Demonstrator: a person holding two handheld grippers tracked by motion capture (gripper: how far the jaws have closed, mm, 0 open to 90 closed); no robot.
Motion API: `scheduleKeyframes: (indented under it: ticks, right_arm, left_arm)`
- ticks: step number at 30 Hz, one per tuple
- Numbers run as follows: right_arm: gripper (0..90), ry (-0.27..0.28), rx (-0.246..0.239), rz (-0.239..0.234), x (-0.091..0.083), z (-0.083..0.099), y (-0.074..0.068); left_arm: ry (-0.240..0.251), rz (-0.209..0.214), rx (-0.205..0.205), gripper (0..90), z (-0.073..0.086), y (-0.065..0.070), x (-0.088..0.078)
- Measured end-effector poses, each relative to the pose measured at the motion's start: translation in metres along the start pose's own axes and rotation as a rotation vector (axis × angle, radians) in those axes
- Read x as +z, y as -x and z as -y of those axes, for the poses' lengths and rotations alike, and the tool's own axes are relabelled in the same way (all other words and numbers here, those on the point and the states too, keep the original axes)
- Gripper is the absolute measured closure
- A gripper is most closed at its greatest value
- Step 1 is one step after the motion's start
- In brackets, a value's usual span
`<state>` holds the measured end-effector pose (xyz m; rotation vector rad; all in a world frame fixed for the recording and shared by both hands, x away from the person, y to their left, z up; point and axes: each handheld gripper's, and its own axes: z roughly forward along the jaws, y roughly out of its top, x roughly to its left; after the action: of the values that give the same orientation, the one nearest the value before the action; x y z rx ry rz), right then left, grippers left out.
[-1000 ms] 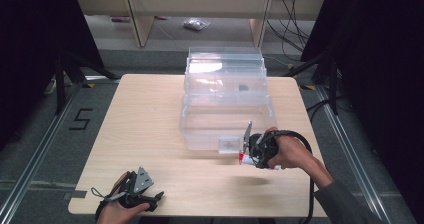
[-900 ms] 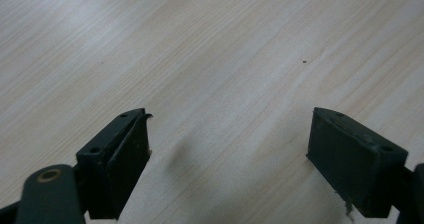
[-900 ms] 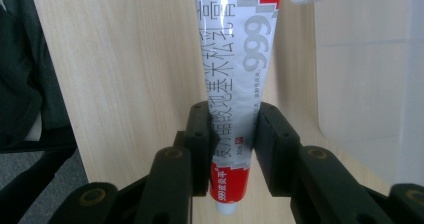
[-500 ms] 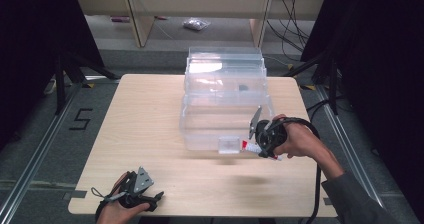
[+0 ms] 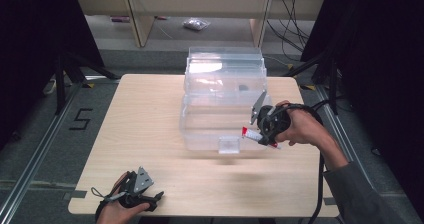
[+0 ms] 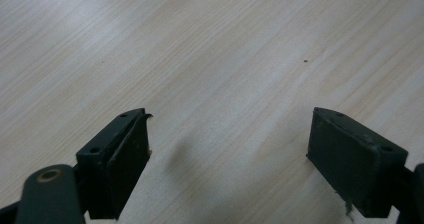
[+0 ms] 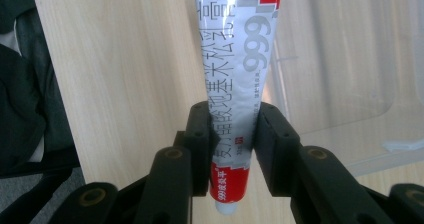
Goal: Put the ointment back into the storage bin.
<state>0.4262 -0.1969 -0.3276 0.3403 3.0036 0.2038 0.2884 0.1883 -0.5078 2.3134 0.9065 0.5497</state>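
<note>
Your right gripper clamps the tube beside the clear bin; your left gripper gapes wide near the table edge.

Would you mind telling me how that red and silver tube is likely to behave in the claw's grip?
The tube looks soft: its flat crimped end sits pinched in the right claw, so it may flex. Its glossy foil could slip. It seems light, held up by one end.

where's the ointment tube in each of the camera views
High view: ointment tube right of centre, in the right gripper, beside the clear plastic bins.
Right gripper view: tube centre, clamped between the fingers.
Left gripper view: not in it.
Shared landmark: the wooden table.
</note>
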Motion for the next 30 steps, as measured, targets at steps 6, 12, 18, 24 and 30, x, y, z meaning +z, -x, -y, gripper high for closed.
scheduleKeyframes:
  ticks: [6, 12, 18, 24, 30]
  right_arm:
    - [70.1, 0.011, 0.004, 0.005, -0.009, -0.007, 0.010]
    - [70.1, 0.011, 0.019, 0.016, -0.012, -0.013, 0.020]
    - [70.1, 0.001, 0.003, 0.020, -0.005, -0.019, 0.038]
    - [70.1, -0.003, 0.027, 0.017, 0.003, -0.021, 0.050]
    - [70.1, -0.015, 0.016, 0.006, 0.016, -0.023, 0.063]
  left_arm:
    - [0.010, 0.002, 0.003, 16.4, 0.000, 0.000, 0.001]
    - [0.010, 0.003, 0.000, 16.4, 0.000, 0.000, 0.001]
    - [0.018, 0.005, 0.000, 16.4, 0.000, 0.000, 0.002]
    - [0.017, 0.005, -0.001, 16.4, 0.000, 0.000, 0.002]
    - [0.016, 0.008, -0.002, 16.4, 0.001, 0.000, 0.002]
